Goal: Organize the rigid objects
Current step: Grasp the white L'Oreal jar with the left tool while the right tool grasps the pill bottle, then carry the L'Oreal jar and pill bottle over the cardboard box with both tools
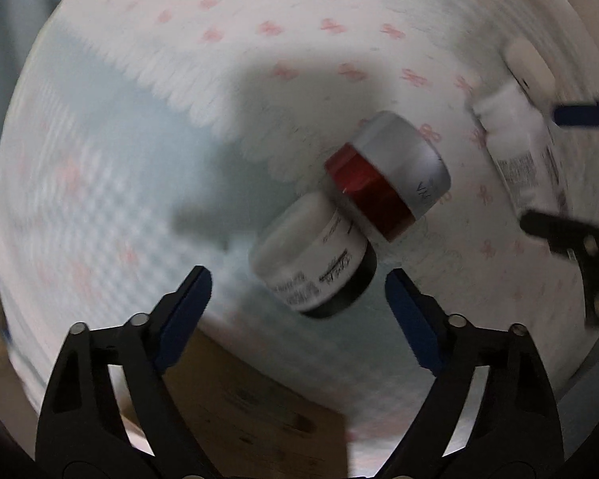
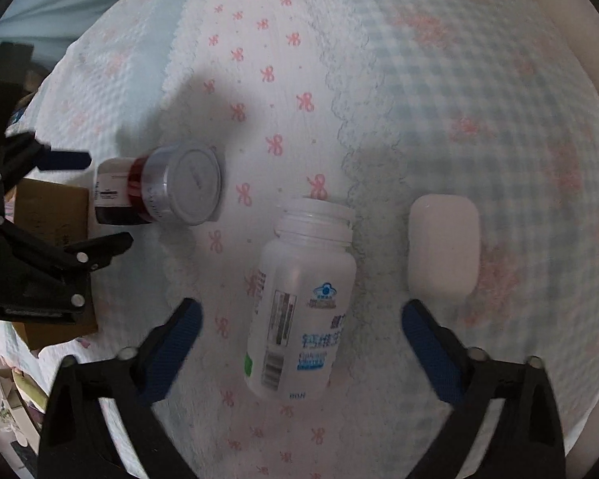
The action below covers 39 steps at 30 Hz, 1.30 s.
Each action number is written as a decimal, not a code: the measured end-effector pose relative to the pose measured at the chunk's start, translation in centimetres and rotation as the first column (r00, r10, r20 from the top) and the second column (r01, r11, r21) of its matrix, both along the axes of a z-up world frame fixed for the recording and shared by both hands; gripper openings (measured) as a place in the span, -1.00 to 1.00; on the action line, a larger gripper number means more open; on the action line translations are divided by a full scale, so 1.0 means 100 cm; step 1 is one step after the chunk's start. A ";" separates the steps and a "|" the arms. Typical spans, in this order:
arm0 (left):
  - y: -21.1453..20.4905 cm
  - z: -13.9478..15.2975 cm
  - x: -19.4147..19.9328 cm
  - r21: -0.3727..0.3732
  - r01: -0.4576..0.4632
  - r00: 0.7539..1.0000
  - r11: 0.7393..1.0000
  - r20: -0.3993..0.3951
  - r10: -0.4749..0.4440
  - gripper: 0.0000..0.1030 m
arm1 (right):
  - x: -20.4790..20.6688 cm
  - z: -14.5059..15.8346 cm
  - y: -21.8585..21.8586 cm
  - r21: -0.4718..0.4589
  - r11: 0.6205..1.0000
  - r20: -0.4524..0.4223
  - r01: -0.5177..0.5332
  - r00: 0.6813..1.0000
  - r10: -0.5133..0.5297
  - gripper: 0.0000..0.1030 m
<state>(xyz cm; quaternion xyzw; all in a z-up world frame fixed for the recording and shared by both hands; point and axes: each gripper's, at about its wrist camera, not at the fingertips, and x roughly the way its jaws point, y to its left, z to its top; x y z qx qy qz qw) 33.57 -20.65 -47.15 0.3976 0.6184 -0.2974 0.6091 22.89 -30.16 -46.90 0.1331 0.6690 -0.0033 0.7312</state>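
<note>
Both wrist views look steeply down, close over the bedspread [image 1: 259,40]. Shared: red-banded jar [image 1: 387,171] [image 2: 171,187] and white bottle [image 1: 519,151] [image 2: 299,299]. Left view shows right gripper [image 1: 571,163] at 3 o'clock; right view shows left gripper [image 2: 100,199] at 9 o'clock.

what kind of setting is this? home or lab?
Most likely a home, perhaps a bedroom: the items lie on a quilted bedspread with pink bows and blue gingham. On it are a white pill bottle, two cosmetic jars and a white soap-like bar.
</note>
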 end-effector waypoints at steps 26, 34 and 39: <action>0.022 0.021 -0.007 -0.066 0.095 0.995 0.993 -0.011 -0.096 0.10 | 0.001 0.004 -0.019 0.023 0.993 -0.063 0.114 0.992 -0.112 -0.10; 0.036 0.081 0.001 -0.137 -0.057 0.998 0.989 0.023 0.061 0.10 | 0.000 0.052 -0.037 0.055 0.992 0.009 0.112 0.994 -0.113 -0.10; 0.047 0.131 -0.011 -0.251 -0.240 0.968 0.938 0.015 0.251 0.10 | -0.007 0.098 -0.048 0.058 0.991 0.071 0.119 0.990 -0.123 -0.10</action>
